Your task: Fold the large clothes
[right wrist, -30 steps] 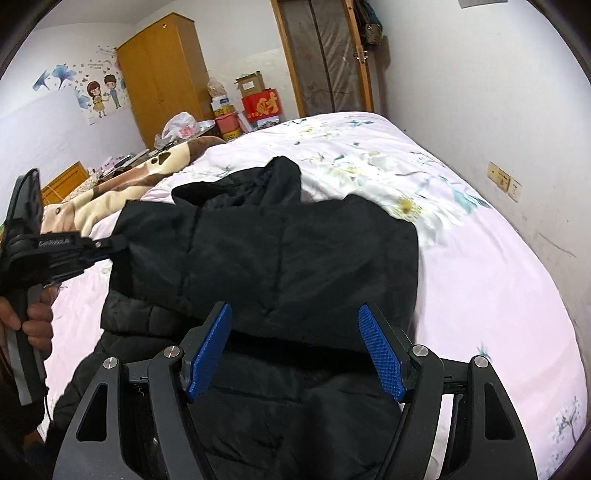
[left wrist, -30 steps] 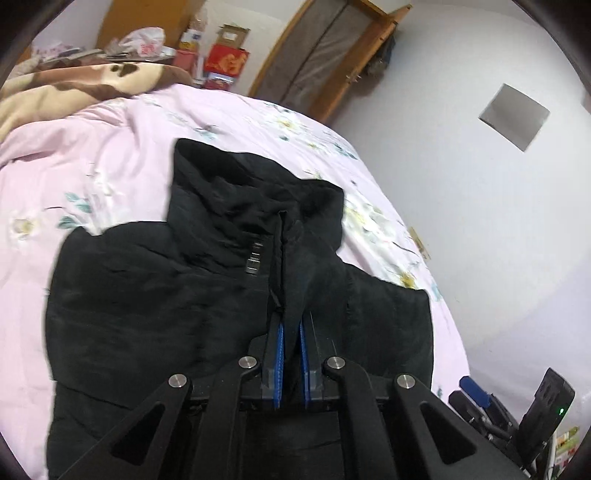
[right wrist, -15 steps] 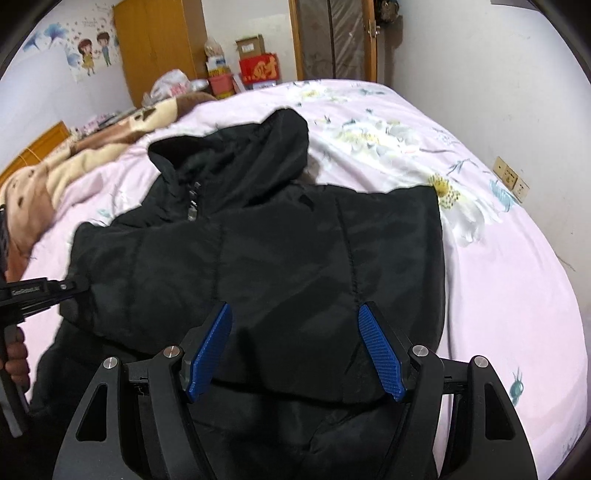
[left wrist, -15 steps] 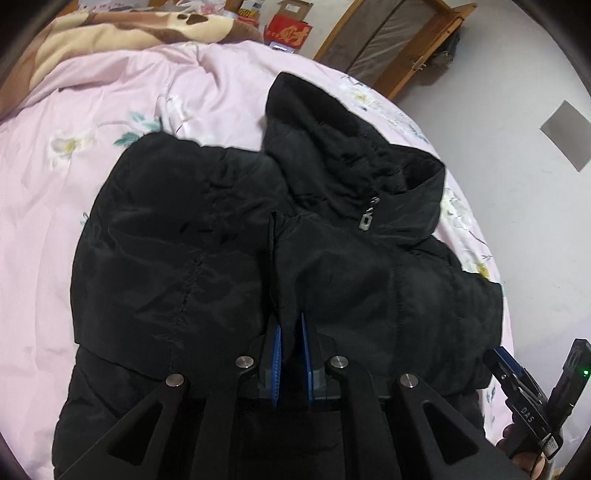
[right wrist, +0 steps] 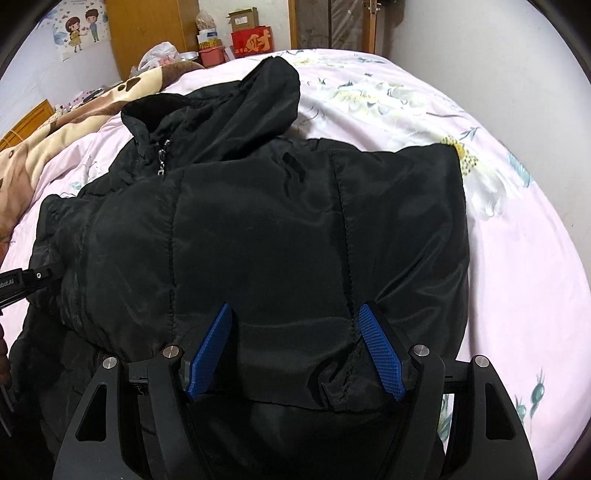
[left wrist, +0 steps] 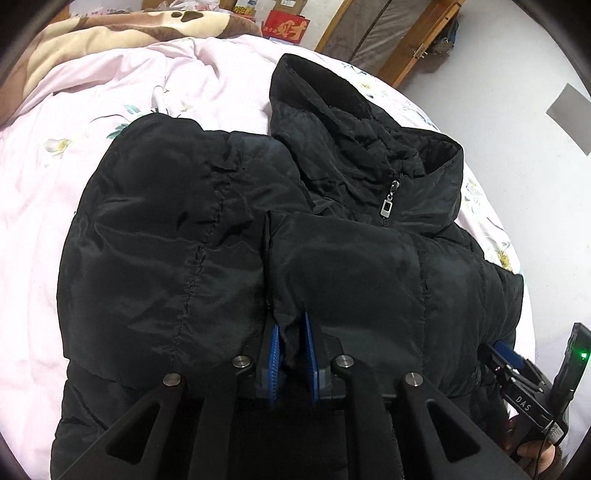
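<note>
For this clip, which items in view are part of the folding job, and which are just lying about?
Part of the job:
black hooded jacket
left gripper, jaws shut on the jacket's fabric
right gripper, jaws open over the jacket

Lying about:
pink floral bedsheet
brown paw-print blanket
red box
cardboard box
wooden wardrobe
cartoon wall sticker

I'm seeing bare pink bedsheet (right wrist: pixel 517 229) lying open at the frame's right; the black jacket (right wrist: pixel 295 229) is filling the centre ahead.
</note>
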Motion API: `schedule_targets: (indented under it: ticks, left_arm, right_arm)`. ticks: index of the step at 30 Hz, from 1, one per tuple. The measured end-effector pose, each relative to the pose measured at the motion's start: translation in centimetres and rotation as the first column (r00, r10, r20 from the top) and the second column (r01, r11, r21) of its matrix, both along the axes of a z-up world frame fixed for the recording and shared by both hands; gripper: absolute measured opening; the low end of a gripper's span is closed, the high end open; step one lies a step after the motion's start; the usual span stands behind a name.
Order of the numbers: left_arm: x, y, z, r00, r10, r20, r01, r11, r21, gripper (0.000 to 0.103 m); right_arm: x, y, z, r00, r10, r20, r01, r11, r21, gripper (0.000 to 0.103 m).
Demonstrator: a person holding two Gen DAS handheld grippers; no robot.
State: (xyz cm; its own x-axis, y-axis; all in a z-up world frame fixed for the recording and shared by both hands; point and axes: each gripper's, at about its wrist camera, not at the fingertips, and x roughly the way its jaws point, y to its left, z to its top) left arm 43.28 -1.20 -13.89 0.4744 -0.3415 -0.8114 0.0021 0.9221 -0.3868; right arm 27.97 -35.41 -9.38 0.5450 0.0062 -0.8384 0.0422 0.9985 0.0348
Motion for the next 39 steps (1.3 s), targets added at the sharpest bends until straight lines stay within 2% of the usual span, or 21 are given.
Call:
schedule_targets:
  ticks: [2,4,6,8,11,15,17,21,24,26,29,30,31,32,33,34,35,36,37,39]
  left_arm:
    - [0.1,0.0,0.4,1.0,-0.011,-0.014,0.011,1.0,-0.005,0.018]
    - [0.4,0.3,1.1,0.999,-0.024,-0.027,0.024,1.0,0.002,0.03]
    - [1.0,1.0,2.5,1.0,-0.029,-0.002,0.029,1.0,0.006,0.054]
    - [1.7,2.0,4.4,0.999,-0.023,0.047,0.023,1.0,0.012,0.058]
    - [3.5,3.0,6.6,0.996,-0.015,0.087,0.011,0.999,0.053,0.066]
    - [7.1,3.6,9.1,0.99,-0.014,0.137,-0.005,0.991,0.133,0.066]
    - [9.4,3.3,9.8,0.989,-0.032,0.146,0.0,0.977,0.213,0.067]
    - [13.5,2.8,10.7,0.987,-0.039,0.157,-0.005,0.962,0.274,0.067]
    - [16.0,1.7,11.6,0.974,-0.075,0.212,0.0,0.943,0.334,0.067]
    - [18.4,0.7,11.5,0.974,-0.09,0.21,0.005,0.928,0.372,0.067]
    - [21.3,-0.1,10.0,0.978,-0.072,0.197,-0.011,0.92,0.393,0.067]
    - [22.1,-0.3,9.6,0.979,-0.055,0.198,-0.03,0.914,0.405,0.067]
    - [22.5,-0.3,9.3,0.98,-0.045,0.196,-0.039,0.913,0.406,0.067]
    - [23.1,-0.4,8.8,0.981,-0.042,0.191,-0.04,0.912,0.407,0.067]
    - [23.7,-0.5,8.2,0.982,-0.037,0.185,-0.042,0.911,0.41,0.066]
    - [24.3,-0.5,7.4,0.985,-0.025,0.171,-0.051,0.904,0.424,0.066]
    - [24.7,-0.6,6.8,0.987,-0.018,0.161,-0.056,0.895,0.442,0.061]
    - [25.1,-0.5,6.2,0.989,-0.009,0.148,-0.06,0.888,0.455,0.047]
    - [25.5,-0.3,5.6,0.99,-0.003,0.139,-0.061,0.887,0.457,0.039]
    - [26.0,0.0,4.9,0.991,0.008,0.132,-0.068,0.889,0.453,0.004]
  right_arm:
    - [0.2,0.0,0.3,1.0,-0.005,-0.026,0.005,1.0,0.005,0.072]
    - [0.2,-0.2,1.6,1.0,-0.013,-0.016,0.014,0.999,0.032,0.072]
    - [0.0,-0.7,3.4,0.999,-0.013,0.031,0.01,0.996,0.09,0.072]
    - [0.3,-1.0,5.0,0.998,-0.022,0.065,0.015,0.994,0.107,0.072]
    - [1.6,-1.0,7.1,0.992,-0.019,0.128,0.009,0.997,0.079,0.072]
    - [6.1,-0.3,8.8,0.99,-0.002,0.143,0.0,1.0,0.016,0.072]
    - [8.3,-0.1,9.2,0.988,0.003,0.152,-0.003,1.0,-0.004,0.072]
    - [13.6,0.5,10.3,0.985,0.016,0.169,-0.013,1.0,-0.023,0.072]
    - [17.1,0.8,10.6,0.982,0.023,0.189,-0.017,0.999,-0.031,0.072]
    - [20.0,1.0,9.9,0.989,0.026,0.146,-0.02,0.999,-0.044,0.072]
    - [22.1,1.8,9.1,0.987,0.048,0.152,-0.037,0.996,-0.077,0.072]
    - [22.6,2.2,8.6,0.986,0.064,0.157,-0.048,0.994,-0.101,0.067]
    - [23.0,2.6,8.2,0.986,0.075,0.152,-0.058,0.991,-0.117,0.052]
    - [23.4,2.9,7.6,0.987,0.088,0.135,-0.07,0.989,-0.131,0.043]
    - [23.8,3.0,7.2,0.988,0.097,0.118,-0.08,0.987,-0.137,0.027]
    - [24.1,3.0,6.7,0.99,0.102,0.099,-0.087,0.985,-0.148,0.015]
    - [24.0,2.9,6.2,0.989,0.112,0.092,-0.097,0.983,-0.156,0.013]
    - [23.7,2.8,6.1,0.988,0.118,0.102,-0.101,0.981,-0.163,0.008]
    - [23.2,2.8,6.2,0.985,0.128,0.111,-0.108,0.979,-0.17,0.005]
    - [21.7,2.6,6.3,0.977,0.168,0.135,-0.14,0.971,-0.195,0.004]
